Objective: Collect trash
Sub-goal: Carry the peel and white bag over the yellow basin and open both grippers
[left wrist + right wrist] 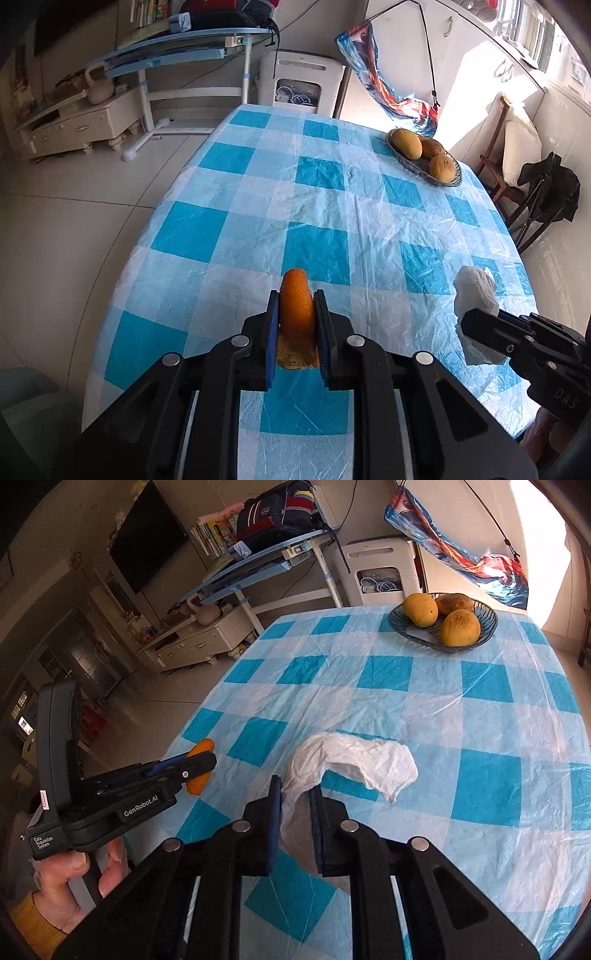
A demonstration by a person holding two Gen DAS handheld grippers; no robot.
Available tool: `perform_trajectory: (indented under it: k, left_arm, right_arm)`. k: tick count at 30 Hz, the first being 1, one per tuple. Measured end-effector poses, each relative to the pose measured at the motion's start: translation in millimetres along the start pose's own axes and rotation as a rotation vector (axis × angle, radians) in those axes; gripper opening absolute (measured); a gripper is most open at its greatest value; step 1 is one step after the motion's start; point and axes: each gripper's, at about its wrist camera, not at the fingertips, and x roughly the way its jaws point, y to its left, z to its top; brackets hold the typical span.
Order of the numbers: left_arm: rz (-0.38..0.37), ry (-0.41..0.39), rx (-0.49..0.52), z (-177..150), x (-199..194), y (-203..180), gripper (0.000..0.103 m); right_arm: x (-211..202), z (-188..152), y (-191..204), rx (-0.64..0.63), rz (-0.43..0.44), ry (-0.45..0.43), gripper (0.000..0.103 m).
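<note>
My left gripper (295, 306) is shut on an orange peel (296, 302), curled, its pale inner side showing near the base; it is held just above the blue-checked tablecloth (258, 177). From the right wrist view the left gripper (201, 762) shows at the left with the peel (199, 751) in it. My right gripper (295, 794) is shut on a crumpled white tissue (351, 762), whose free end hangs forward over the cloth. In the left wrist view the right gripper (466, 324) shows at the right with the tissue (474, 291).
A dark wire bowl (484, 622) with three yellow-brown fruits stands at the far end of the table; it also shows in the left wrist view (452, 182). A desk, a white appliance (299, 79) and a chair (506, 147) stand beyond the table edges.
</note>
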Motion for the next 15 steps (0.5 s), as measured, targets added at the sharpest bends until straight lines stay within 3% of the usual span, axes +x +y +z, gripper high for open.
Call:
perform_trajectory:
  k: [7, 15]
  left_arm:
    - [0.009, -0.032, 0.0, -42.5, -48.8, 15.0, 0.017]
    - [0.008, -0.059, 0.014, -84.4, -87.0, 22.9, 0.017]
  right_arm:
    - [-27.0, -68.8, 55.1, -0.034, 0.102, 0.012, 0.016]
    - [-48.5, -128.7, 104.6, -0.12, 0.123, 0.044, 0.016]
